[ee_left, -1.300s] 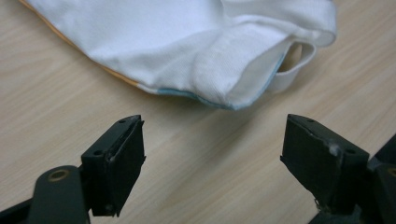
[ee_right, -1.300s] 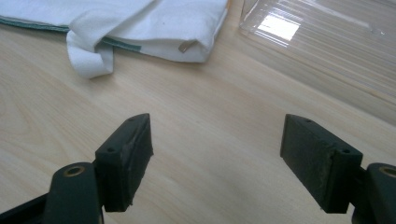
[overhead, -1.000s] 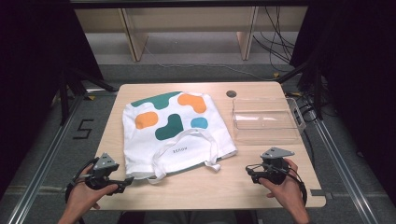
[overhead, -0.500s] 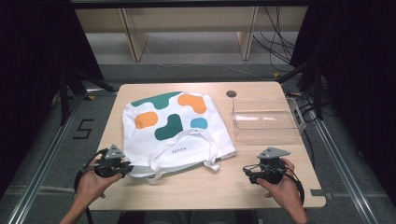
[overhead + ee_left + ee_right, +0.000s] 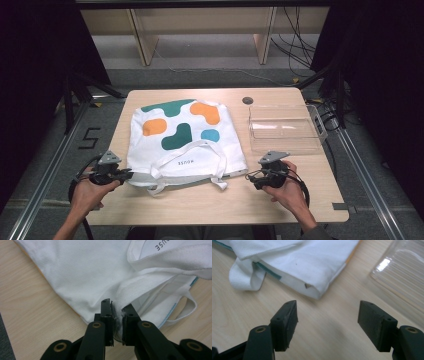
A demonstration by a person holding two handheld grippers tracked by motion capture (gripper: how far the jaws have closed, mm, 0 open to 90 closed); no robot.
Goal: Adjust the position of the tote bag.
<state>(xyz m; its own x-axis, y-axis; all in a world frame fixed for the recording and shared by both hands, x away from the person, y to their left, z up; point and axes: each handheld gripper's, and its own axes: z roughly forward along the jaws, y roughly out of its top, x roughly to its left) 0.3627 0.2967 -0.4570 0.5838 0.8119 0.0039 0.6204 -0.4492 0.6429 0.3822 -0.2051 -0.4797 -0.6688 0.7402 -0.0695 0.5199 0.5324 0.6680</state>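
The tote bag [image 5: 185, 142] lies flat on the table [image 5: 280, 210], printed side up, handles flopped toward the person; the left gripper [image 5: 125, 175] is clamped on the bag's near left corner, and in the left gripper view you can see a fold of white fabric [image 5: 118, 318] squeezed between the narrow jaws, which have just been closing. So that side looks sorted.

The right gripper [image 5: 250, 178] stands wide with nothing in it; its jaws have just started to narrow a bit; the bag's near right corner [image 5: 313, 291] sits just ahead of the tips, slightly toward the left jaw, not between them yet.

My take on doing this bit well: slide the right one forward low along the wood so the lower jaw goes under the hem; grab both layers, not just the top one; stay off the loose handle loop [image 5: 245, 280] that lies further over on the left-jaw side. The clear plastic tray [image 5: 285, 127] is near, out past the right jaw, so don't swing wide. Keep the left grip steady while the right closes, otherwise the cloth will probably drag and bunch up.
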